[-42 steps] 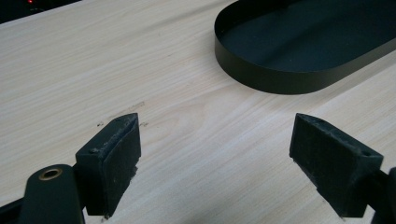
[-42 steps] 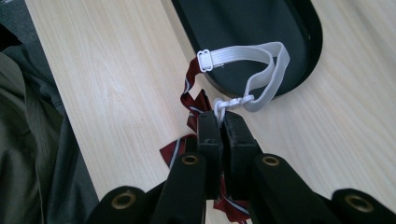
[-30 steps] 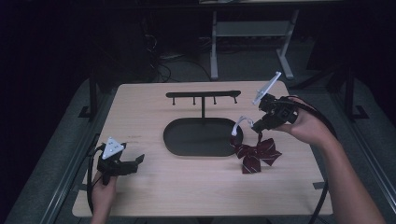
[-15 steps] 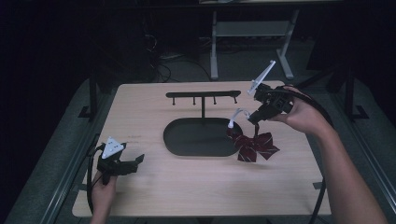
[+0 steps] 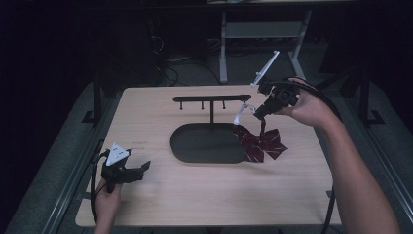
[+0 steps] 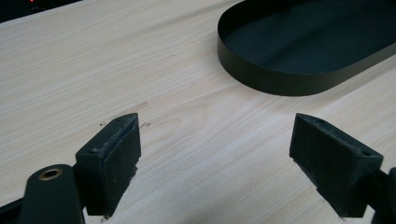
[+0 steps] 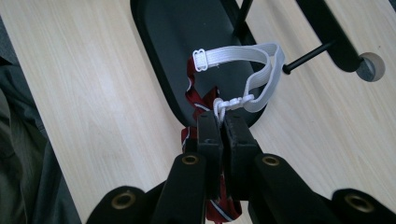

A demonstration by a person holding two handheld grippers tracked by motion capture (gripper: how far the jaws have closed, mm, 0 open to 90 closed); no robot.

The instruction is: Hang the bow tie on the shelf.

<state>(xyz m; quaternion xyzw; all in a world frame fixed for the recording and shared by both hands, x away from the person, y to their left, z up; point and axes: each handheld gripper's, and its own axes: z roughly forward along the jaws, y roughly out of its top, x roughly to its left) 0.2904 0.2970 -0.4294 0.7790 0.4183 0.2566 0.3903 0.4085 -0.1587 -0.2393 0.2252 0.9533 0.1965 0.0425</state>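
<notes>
right tongs (image 7: 220, 122): pinching bow tie (image 5: 260, 144) strap, lifted by rack (image 5: 212, 100)
left tongs (image 6: 224, 158): spread, on bench (image 5: 195, 195)

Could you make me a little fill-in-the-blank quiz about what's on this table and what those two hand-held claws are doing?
1. The right gripper is shut on the ____ strap of a dark red bow tie.
2. The left gripper rests with its jaws ____, nothing between them.
3. The black hook stand rises from an ____ black tray.
4. Part of the bow tie lies on the ____ table.

Missing words: white; open; oval; wooden
</notes>
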